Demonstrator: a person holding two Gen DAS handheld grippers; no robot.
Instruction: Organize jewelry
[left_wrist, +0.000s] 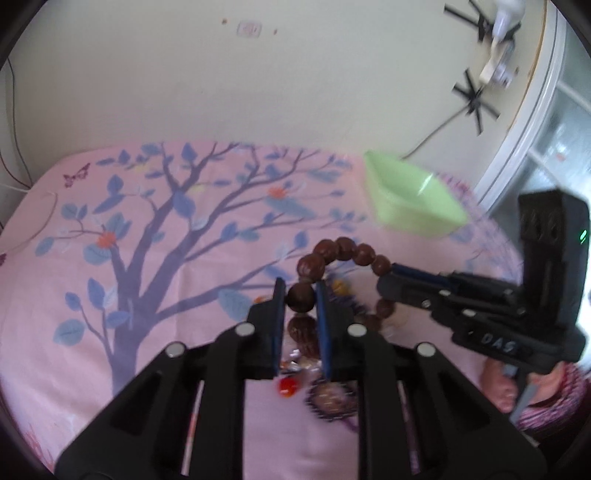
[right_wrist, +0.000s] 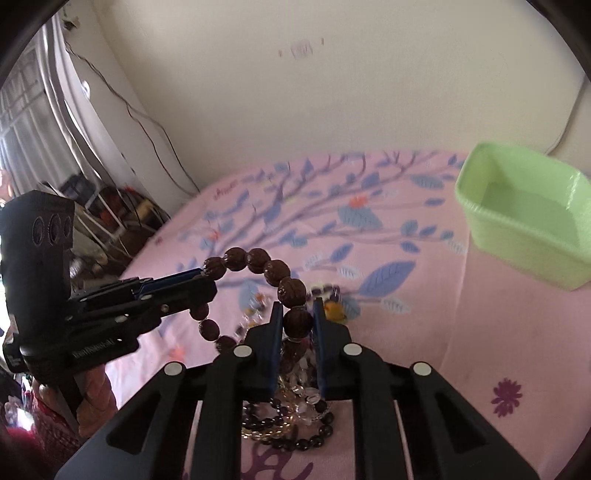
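A bracelet of large brown carved beads (left_wrist: 345, 249) is held in the air between both grippers. My left gripper (left_wrist: 300, 297) is shut on one bead of it. My right gripper (right_wrist: 297, 319) is shut on a bead at the other side of the loop (right_wrist: 258, 260). The right gripper also shows in the left wrist view (left_wrist: 388, 280), and the left gripper shows in the right wrist view (right_wrist: 207, 282). More bead bracelets, dark purple and clear (right_wrist: 291, 421), lie in a pile on the pink cloth below. A light green plastic box (right_wrist: 524, 218) stands empty at the far right.
The pink cloth with a blue tree print (left_wrist: 155, 236) covers the table. The green box (left_wrist: 410, 199) sits near the table's far right edge. A cream wall stands behind. A window and cables are at the side (right_wrist: 44, 122).
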